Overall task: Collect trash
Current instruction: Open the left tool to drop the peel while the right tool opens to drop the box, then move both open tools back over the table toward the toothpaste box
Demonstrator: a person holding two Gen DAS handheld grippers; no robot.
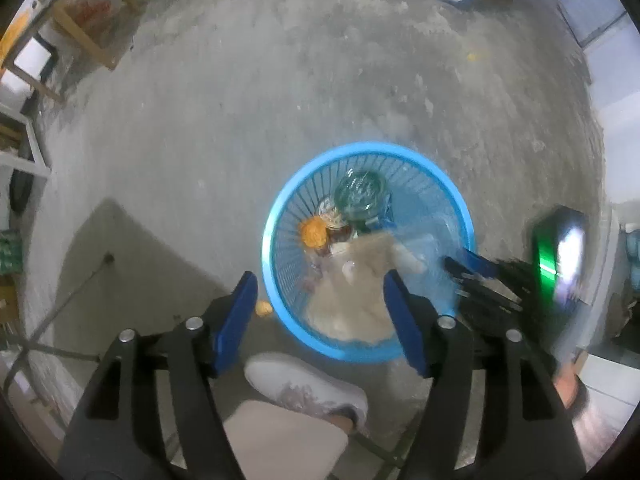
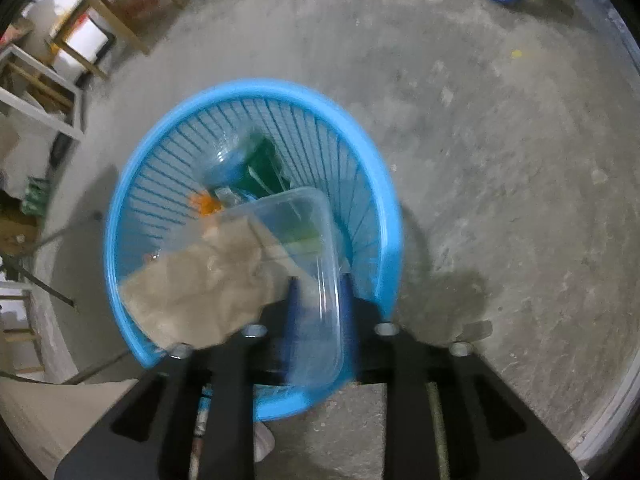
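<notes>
The blue trash basket [image 1: 280, 216] stands on the concrete floor [image 1: 240, 100], holding a green glass jar [image 1: 360, 194], an orange ball [image 1: 313, 232], crumpled brown paper [image 1: 352, 300] and a clear plastic container [image 2: 304, 220]. The left claw [image 1: 320, 292] hangs above it with jaws apart and nothing between them. The right claw [image 2: 320, 300] has the container's rim between its jaws; whether they press on it, I cannot tell. A small orange scrap [image 1: 264, 308] lies just beside the basket, near a white shoe [image 1: 304, 388].

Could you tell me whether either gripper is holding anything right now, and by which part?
The left gripper is open and empty above the blue basket. The clear plastic container sits between the right gripper's fingers at its near end; whether they still press it cannot be told.
</notes>
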